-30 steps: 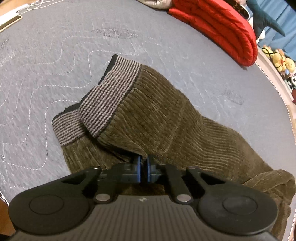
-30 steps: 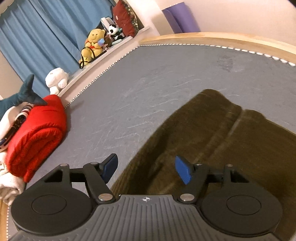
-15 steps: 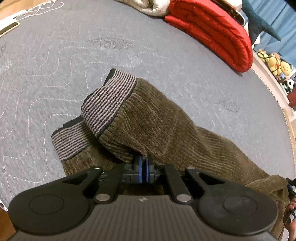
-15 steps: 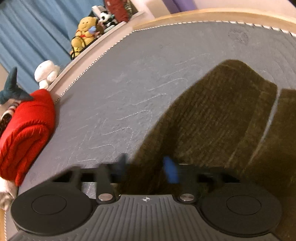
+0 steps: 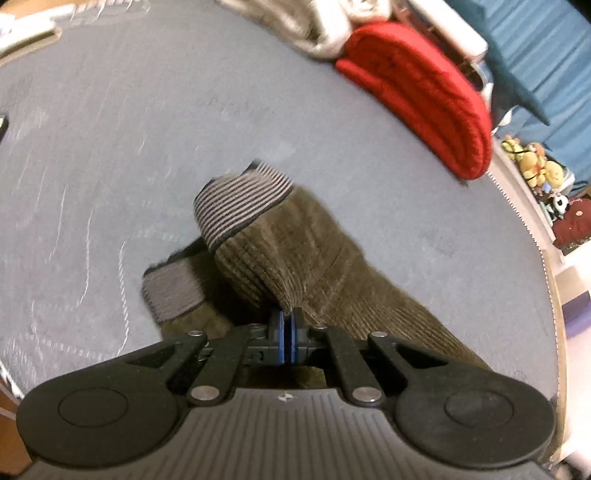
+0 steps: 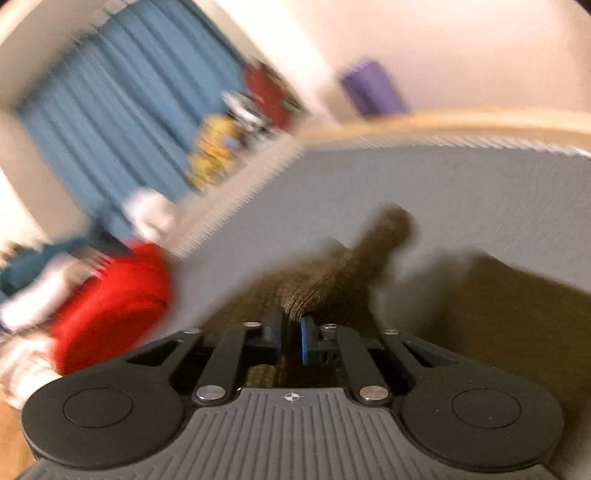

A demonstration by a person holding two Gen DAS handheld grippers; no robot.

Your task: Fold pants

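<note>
Olive-brown corduroy pants (image 5: 295, 254) with a grey striped waistband (image 5: 236, 210) lie on the grey quilted mattress (image 5: 110, 129). My left gripper (image 5: 286, 325) is shut on a fold of the corduroy just below the waistband and holds it lifted above the lower layer. In the blurred right wrist view, a ridge of the same pants (image 6: 332, 280) runs between the blue pads of my right gripper (image 6: 291, 332). Its jaws are opening, with the fabric still pinched between them and raised off the mattress (image 6: 461, 192).
A rolled red blanket (image 5: 424, 107) and pale bedding (image 5: 321, 33) lie at the mattress's far side. Stuffed toys (image 5: 535, 166) sit on a ledge by blue curtains (image 6: 122, 125). A wooden bed frame (image 6: 461, 122) borders the mattress.
The left gripper has lifted the waistband fold and carried it farther across the mattress. The right gripper closed onto the leg fabric and swung quickly with it, blurring its view.
</note>
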